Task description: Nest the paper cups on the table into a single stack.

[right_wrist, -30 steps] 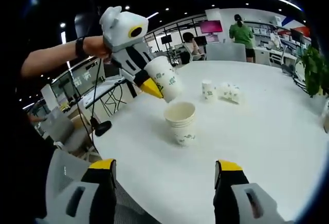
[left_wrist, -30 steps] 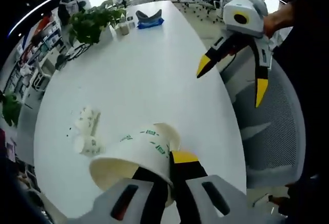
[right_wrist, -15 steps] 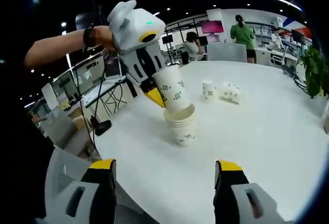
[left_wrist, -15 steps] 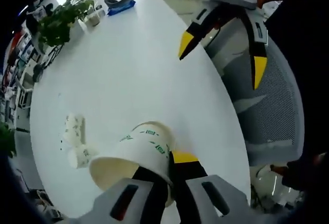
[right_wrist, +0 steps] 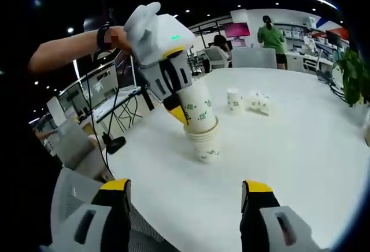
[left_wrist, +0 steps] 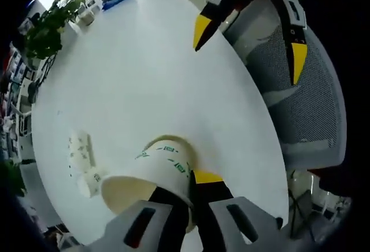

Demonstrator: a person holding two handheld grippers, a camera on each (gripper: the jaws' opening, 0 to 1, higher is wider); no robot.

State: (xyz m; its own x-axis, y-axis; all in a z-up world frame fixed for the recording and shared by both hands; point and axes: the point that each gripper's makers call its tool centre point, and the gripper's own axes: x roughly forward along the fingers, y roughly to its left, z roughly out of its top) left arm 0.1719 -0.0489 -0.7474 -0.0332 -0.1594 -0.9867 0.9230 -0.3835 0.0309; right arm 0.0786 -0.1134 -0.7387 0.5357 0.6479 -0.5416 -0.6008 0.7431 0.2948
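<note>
— White paper, green print: where is the cup [right_wrist: 198, 108]?

— Pinched in the left hand-held gripper [right_wrist: 176, 110], wall between the jaws. In the right gripper view its bottom has entered the mouth of the stack [right_wrist: 204, 143] standing on the table [right_wrist: 300, 148]; most of the cup stands above the stack's rim, leaning a little.

— And from the left gripper view?

— The same cup [left_wrist: 156, 174] lies close before the camera, open mouth toward the lens, with the left hand-held gripper [left_wrist: 188, 191] clamped on its rim, one yellow-tipped jaw outside the wall. The stack's rim [left_wrist: 184, 145] peeks out just behind it.

— The other one?

— The right hand-held gripper [right_wrist: 185, 194] is spread wide with nothing between its jaws, held near the table edge, apart from the stack. It also shows at the top of the left gripper view [left_wrist: 248, 47], over a grey mesh chair [left_wrist: 300, 113].

— Any cups left loose?

— Several [right_wrist: 250, 102] farther along the table, one upright, others on their sides; I cannot count them.
</note>
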